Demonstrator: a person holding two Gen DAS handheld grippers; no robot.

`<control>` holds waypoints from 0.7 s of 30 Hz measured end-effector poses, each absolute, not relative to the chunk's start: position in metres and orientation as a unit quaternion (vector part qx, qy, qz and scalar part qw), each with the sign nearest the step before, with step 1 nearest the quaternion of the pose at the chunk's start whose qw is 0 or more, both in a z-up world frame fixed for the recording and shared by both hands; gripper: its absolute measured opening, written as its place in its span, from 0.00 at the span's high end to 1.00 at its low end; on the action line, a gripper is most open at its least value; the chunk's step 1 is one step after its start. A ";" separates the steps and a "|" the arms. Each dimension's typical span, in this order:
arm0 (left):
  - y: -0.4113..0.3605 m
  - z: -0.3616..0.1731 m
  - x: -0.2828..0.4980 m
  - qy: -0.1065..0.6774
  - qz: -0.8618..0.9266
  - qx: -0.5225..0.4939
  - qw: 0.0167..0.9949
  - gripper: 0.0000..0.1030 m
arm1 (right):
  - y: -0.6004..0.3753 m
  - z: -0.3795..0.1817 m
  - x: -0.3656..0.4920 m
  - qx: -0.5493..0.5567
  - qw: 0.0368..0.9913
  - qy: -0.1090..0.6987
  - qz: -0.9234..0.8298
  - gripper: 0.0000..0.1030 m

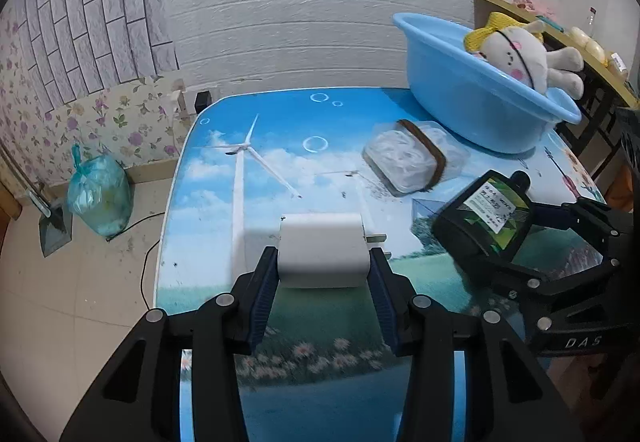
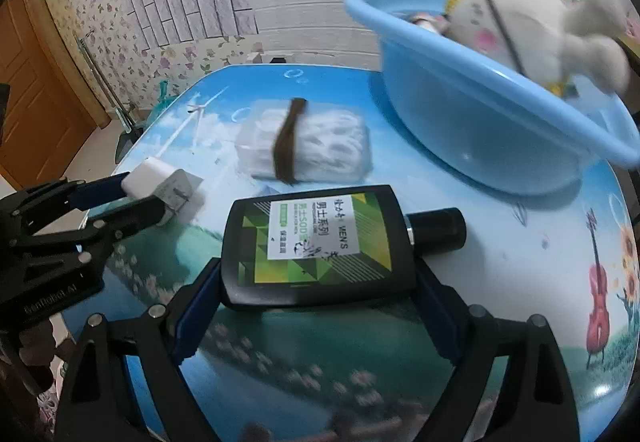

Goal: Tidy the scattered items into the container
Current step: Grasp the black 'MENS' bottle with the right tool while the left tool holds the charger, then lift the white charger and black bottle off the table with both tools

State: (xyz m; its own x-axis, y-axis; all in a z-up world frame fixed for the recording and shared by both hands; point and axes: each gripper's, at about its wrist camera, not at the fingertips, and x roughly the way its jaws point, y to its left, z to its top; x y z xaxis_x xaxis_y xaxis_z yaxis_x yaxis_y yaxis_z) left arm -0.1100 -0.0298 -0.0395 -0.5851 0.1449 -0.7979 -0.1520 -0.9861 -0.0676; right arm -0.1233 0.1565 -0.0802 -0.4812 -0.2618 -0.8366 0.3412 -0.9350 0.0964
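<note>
My left gripper [image 1: 323,269] is shut on a white charger plug [image 1: 322,250], held just above the table; it also shows in the right wrist view [image 2: 160,190]. My right gripper [image 2: 316,282] is shut on a flat black bottle with a green label [image 2: 316,242], seen from the side in the left wrist view [image 1: 486,222]. A clear packet of white pads with a brown band [image 1: 408,158] [image 2: 304,150] lies on the table. The blue basin [image 1: 472,98] [image 2: 480,122] stands at the back right with a plush doll [image 1: 520,54] [image 2: 528,30] over its rim.
The table [image 1: 224,202] has a printed sky and windmill top. A tied blue rubbish bag [image 1: 98,194] and a dustpan [image 1: 54,226] sit on the floor at left. A shelf with jars [image 1: 580,38] stands behind the basin.
</note>
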 end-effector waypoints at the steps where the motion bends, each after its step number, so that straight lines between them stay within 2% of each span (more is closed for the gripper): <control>1: -0.028 -0.039 -0.108 0.004 0.890 -0.448 0.085 0.57 | 0.160 -0.080 -0.121 0.478 0.173 0.041 -0.860 0.12; 21: 0.016 -0.038 -0.031 -0.007 0.891 -0.448 0.074 0.57 | 0.277 -0.073 -0.063 0.456 0.096 0.015 -0.885 0.12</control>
State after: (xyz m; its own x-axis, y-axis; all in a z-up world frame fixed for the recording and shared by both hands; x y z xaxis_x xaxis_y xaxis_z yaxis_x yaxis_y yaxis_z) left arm -0.0308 0.0162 -0.0379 -0.5868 0.1381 -0.7979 -0.1255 -0.9890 -0.0788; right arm -0.0626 0.2766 -0.0729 -0.5656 -0.1562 -0.8097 0.1833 -0.9811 0.0612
